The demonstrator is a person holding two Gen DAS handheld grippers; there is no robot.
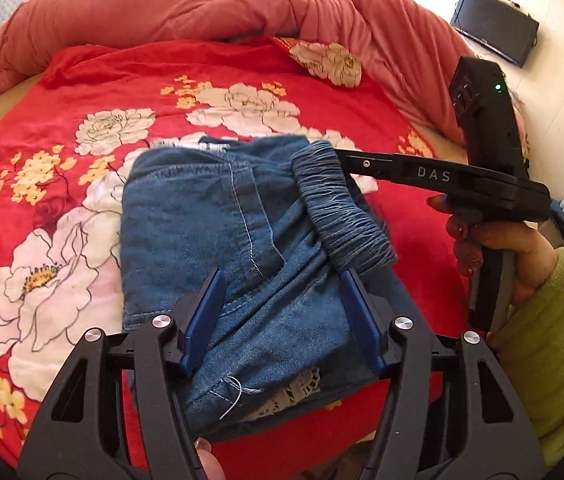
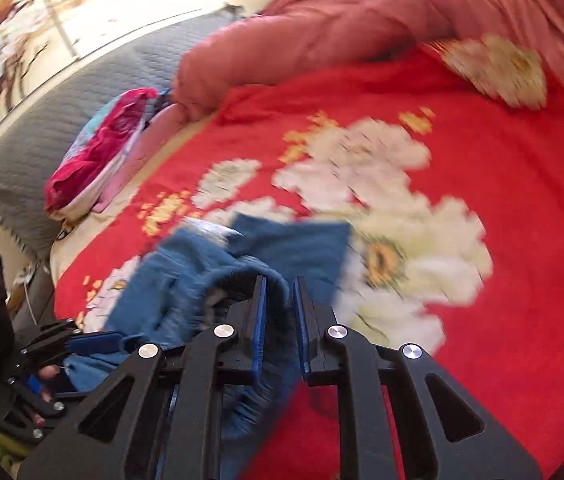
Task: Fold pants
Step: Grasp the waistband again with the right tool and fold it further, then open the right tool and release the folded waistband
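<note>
Denim pants (image 1: 218, 240) folded compact on floral bedspread (image 1: 42, 140), waistband (image 1: 342, 216) pinched in nearly closed right gripper (image 2: 280, 300), left gripper (image 1: 282, 316) wide, empty; last fold pending.

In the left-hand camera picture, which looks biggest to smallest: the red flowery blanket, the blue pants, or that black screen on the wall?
1. Red flowery blanket
2. Blue pants
3. Black screen, though it sits far from the camera, so its true size is unsure.

Red floral bedspread (image 1: 82, 152) spread beneath and ahead of the tool. Pink duvet (image 1: 210, 4) bunched beyond it. Grey pillow (image 2: 82, 108) and magenta cloth (image 2: 98, 152) far left; black monitor (image 1: 496, 26) far right.
</note>
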